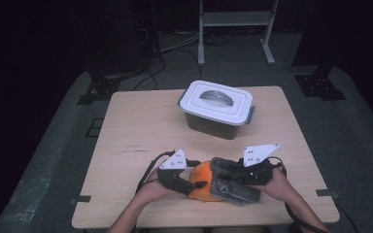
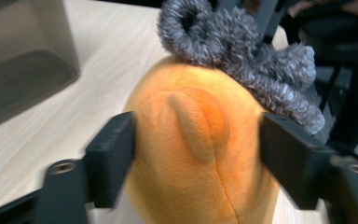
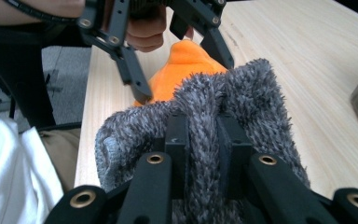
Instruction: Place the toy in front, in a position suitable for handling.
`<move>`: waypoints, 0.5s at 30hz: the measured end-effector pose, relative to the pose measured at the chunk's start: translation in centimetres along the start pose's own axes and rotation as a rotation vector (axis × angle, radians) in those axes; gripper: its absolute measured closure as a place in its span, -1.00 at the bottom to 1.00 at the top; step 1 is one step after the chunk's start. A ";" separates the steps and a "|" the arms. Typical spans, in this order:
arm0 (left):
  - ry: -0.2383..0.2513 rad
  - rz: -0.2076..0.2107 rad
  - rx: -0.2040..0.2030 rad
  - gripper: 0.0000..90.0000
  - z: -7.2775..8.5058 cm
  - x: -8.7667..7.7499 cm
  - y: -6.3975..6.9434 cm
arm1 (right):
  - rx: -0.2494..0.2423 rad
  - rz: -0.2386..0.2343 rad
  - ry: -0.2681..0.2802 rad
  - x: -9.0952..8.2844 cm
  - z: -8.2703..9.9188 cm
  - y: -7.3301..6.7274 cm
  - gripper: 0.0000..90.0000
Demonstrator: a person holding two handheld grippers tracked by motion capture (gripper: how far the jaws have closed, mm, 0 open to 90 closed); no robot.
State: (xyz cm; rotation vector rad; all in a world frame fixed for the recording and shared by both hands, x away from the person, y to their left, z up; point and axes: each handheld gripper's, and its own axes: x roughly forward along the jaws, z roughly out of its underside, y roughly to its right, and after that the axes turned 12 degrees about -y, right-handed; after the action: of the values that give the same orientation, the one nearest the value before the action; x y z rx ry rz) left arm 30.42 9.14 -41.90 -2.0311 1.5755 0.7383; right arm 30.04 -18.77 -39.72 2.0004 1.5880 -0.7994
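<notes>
An orange plush toy [image 1: 201,177] lies near the table's front edge, between the two hands. My left gripper [image 1: 194,187] comes at it from the left. In the left gripper view its two black jaws press on both sides of the orange plush toy [image 2: 196,154]. A grey fuzzy cloth [image 1: 234,190] drapes over the toy's right side. My right gripper [image 1: 222,171] is shut on a fold of this cloth [image 3: 242,93], pinched tight between its jaws [image 3: 204,128]. The right gripper view also shows the left gripper [image 3: 179,70] straddling the toy [image 3: 186,56].
A dark plastic box with a white lid and grey handle [image 1: 217,109] stands at the table's far middle. Bare wood table [image 1: 136,131] lies to the left and between box and hands. A metal rack's legs [image 1: 235,29] stand on the floor behind.
</notes>
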 end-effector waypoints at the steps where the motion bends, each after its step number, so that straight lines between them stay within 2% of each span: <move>1: -0.005 -0.017 0.021 -0.12 -0.1 -0.1 0.2 | -0.003 0.003 -0.005 -0.1 -0.2 -0.1 0.69; 3: 0.002 -0.064 0.074 0.00 -0.3 -0.3 0.5 | -0.020 0.013 -0.003 -0.5 -0.8 -0.1 0.69; 5: 0.019 -0.086 0.126 0.06 -0.5 -0.4 1.0 | -0.047 0.024 0.011 -0.9 -1.6 -0.3 0.69; 8: 0.014 -0.116 0.225 0.08 -1.1 -0.3 1.8 | -0.091 0.028 0.026 -1.1 -3.2 -0.7 0.69; 9: 0.014 -0.123 0.241 0.08 -1.1 -0.3 1.9 | -0.104 0.027 0.025 -1.0 -3.7 -0.7 0.69; 12: 0.016 -0.109 0.238 0.07 -0.7 -0.4 1.6 | -0.117 0.019 0.006 -0.7 -4.0 -0.5 0.69; 15: 0.022 -0.080 0.222 0.05 0.0 -0.6 1.0 | -0.087 0.015 -0.010 -0.6 -3.2 0.3 0.69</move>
State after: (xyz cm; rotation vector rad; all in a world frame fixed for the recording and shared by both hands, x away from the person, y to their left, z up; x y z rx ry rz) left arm 29.37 9.36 -41.53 -1.9327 1.5057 0.4892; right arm 30.74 -17.12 -36.99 1.9419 1.5736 -0.7214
